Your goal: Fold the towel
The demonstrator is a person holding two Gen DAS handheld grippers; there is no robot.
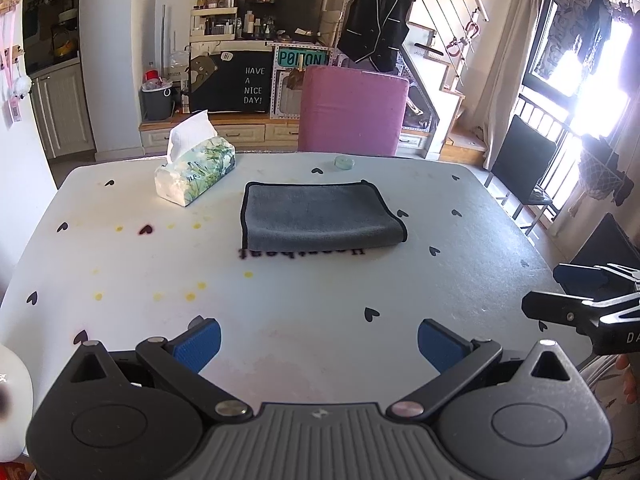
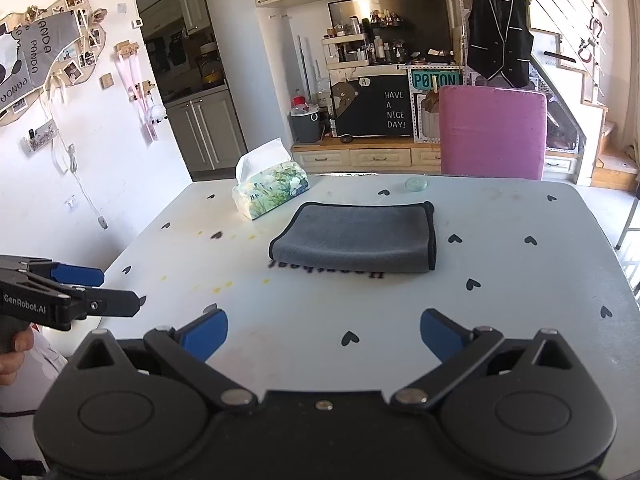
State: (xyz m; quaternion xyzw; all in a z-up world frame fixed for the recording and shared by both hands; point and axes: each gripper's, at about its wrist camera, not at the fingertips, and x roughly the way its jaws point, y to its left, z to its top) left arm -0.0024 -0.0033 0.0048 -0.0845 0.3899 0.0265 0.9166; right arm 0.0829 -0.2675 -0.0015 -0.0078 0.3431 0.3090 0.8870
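A grey towel with black trim (image 1: 318,216) lies folded flat in the middle of the white table (image 1: 120,264); it also shows in the right wrist view (image 2: 356,238). My left gripper (image 1: 318,346) is open and empty, held over the near part of the table, well short of the towel. My right gripper (image 2: 324,338) is open and empty, also near the front edge. The right gripper shows at the right side of the left wrist view (image 1: 576,292), and the left gripper at the left side of the right wrist view (image 2: 100,288).
A tissue pack (image 1: 196,168) stands left of the towel at the back. A small round green dish (image 1: 344,163) sits near the far edge. A pink chair (image 1: 354,110) stands behind the table. A black chair (image 1: 520,160) stands at the right.
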